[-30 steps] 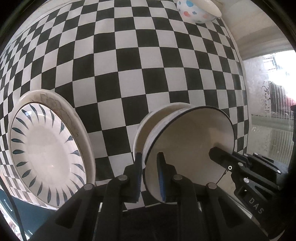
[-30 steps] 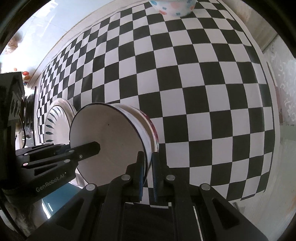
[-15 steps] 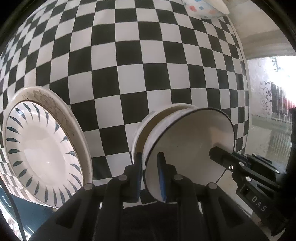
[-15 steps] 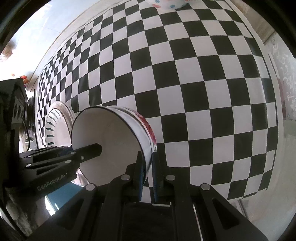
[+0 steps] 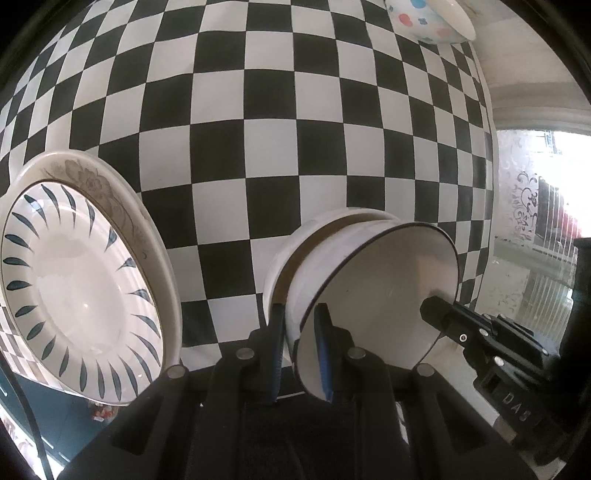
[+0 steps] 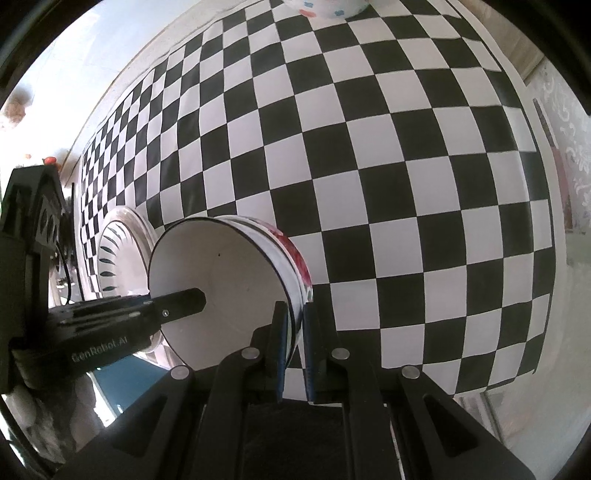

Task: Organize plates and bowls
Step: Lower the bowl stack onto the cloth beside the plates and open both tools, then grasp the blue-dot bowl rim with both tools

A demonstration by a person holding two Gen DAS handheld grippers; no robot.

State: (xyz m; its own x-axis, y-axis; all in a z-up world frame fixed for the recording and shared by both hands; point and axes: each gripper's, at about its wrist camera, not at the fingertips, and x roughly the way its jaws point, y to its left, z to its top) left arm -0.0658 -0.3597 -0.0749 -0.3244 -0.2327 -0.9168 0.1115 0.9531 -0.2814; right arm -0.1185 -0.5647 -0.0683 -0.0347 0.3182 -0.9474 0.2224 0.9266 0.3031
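A white bowl with a thin dark rim [image 5: 376, 295] sits nested in a second white bowl [image 5: 291, 254] on the black-and-white checked tablecloth [image 5: 258, 129]. The outer bowl shows red flowers [image 6: 295, 258] in the right wrist view. My left gripper [image 5: 299, 332] is shut on the dark-rimmed bowl's near-left rim, one pad inside and one outside. My right gripper [image 6: 293, 328] is shut on the opposite rim of the same bowl [image 6: 221, 280]. Each gripper shows in the other's view: the right one [image 5: 443, 321], the left one [image 6: 177, 308].
Left of the bowls, a plate with blue leaf marks [image 5: 74, 288] lies on a larger floral-rimmed plate [image 5: 110, 192]; the stack [image 6: 118, 251] also shows in the right wrist view. A polka-dot bowl [image 5: 428, 22] stands at the far edge. The table's edge runs close by on the right.
The left wrist view has tilted a little, so the plates and the polka-dot bowl sit slightly differently in it. Both grippers keep their hold and the bowl stays nested.
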